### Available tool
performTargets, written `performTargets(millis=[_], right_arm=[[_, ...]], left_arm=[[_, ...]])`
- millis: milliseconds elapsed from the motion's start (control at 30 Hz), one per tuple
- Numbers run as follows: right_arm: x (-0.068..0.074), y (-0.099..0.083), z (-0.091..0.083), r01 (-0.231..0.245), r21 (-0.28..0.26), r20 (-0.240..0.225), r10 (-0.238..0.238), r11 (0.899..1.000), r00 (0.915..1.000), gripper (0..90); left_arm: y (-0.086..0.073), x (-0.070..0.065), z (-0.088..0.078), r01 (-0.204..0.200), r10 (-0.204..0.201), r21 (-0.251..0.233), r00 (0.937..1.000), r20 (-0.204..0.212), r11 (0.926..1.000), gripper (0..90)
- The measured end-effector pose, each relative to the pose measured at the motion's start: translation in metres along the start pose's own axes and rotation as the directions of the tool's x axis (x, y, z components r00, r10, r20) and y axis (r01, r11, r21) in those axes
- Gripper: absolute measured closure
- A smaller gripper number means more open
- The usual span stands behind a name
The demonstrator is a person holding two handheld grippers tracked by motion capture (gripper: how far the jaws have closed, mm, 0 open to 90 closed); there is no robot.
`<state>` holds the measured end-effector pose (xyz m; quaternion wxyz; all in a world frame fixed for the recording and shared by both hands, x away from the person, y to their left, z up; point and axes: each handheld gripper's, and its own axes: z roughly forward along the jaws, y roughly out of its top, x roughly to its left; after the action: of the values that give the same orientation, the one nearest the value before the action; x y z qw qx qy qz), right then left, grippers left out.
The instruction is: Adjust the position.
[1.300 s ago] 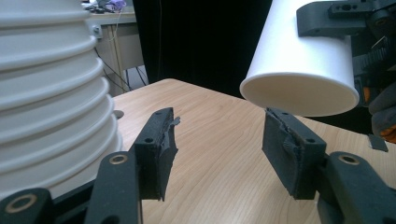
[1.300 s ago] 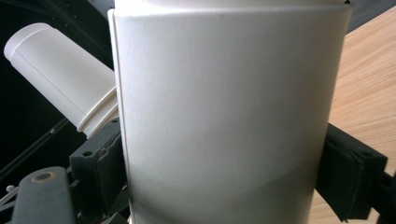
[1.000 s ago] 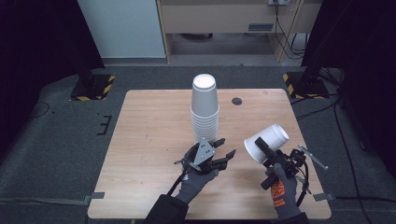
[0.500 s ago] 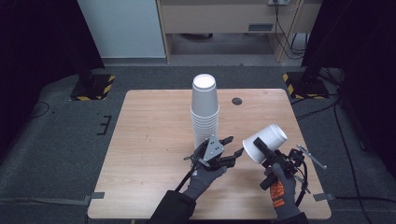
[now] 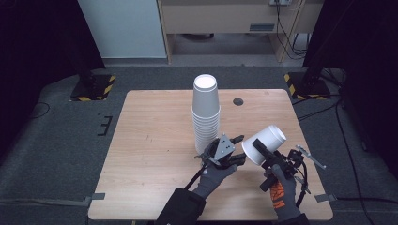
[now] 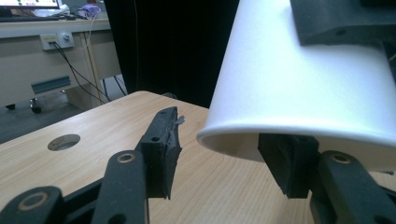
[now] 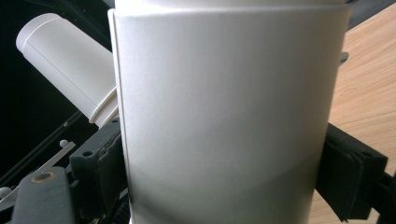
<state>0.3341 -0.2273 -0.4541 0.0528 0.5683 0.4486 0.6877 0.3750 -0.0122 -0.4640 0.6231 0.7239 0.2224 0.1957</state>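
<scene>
High view: right tool pinches a tilted cup; left tool, spread and closing around its rim, could crush or knock it loose.

High view: looking forward and down over the whole table from above. Left gripper view: riding low, facing a white cup at close range. Right gripper view: pressing nearest that same cup, shared by all three.
</scene>
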Motion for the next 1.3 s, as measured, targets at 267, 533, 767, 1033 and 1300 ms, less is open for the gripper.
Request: performTargets(millis=[267, 533, 767, 1033, 1300], right_arm=[[0.001, -0.004, 0.003, 0.002, 0.024, -0.011, -0.002, 1.0, 0.9999, 15.3], [0.001, -0.005, 0.005, -0.003, 0.042, -0.023, 0.004, 0.999, 0.9997, 15.2], [0.001, -0.004, 0.005, -0.011, 0.053, -0.037, 0.013, 0.999, 0.9992, 14.9], [-0.004, -0.003, 0.006, -0.021, 0.058, -0.034, 0.023, 0.998, 0.9992, 13.7], [-0.005, -0.003, 0.006, -0.029, 0.059, -0.038, 0.032, 0.998, 0.9988, 13.9]], left_arm=[[-0.001, -0.001, 0.004, -0.011, 0.011, -0.021, 0.9999, -0.009, 0.9997, 55.6], [-0.001, -0.001, 0.006, -0.028, 0.028, -0.027, 0.9995, -0.014, 0.9992, 65.1], [-0.002, 0.001, 0.002, -0.05, 0.049, -0.027, 0.9984, -0.028, 0.9984, 75.6], [-0.007, -0.001, -0.002, -0.069, 0.069, -0.016, 0.9976, -0.005, 0.9975, 82.2], [-0.006, 0.0, -0.005, -0.061, 0.061, -0.027, 0.9982, -0.003, 0.9978, 82.4]])
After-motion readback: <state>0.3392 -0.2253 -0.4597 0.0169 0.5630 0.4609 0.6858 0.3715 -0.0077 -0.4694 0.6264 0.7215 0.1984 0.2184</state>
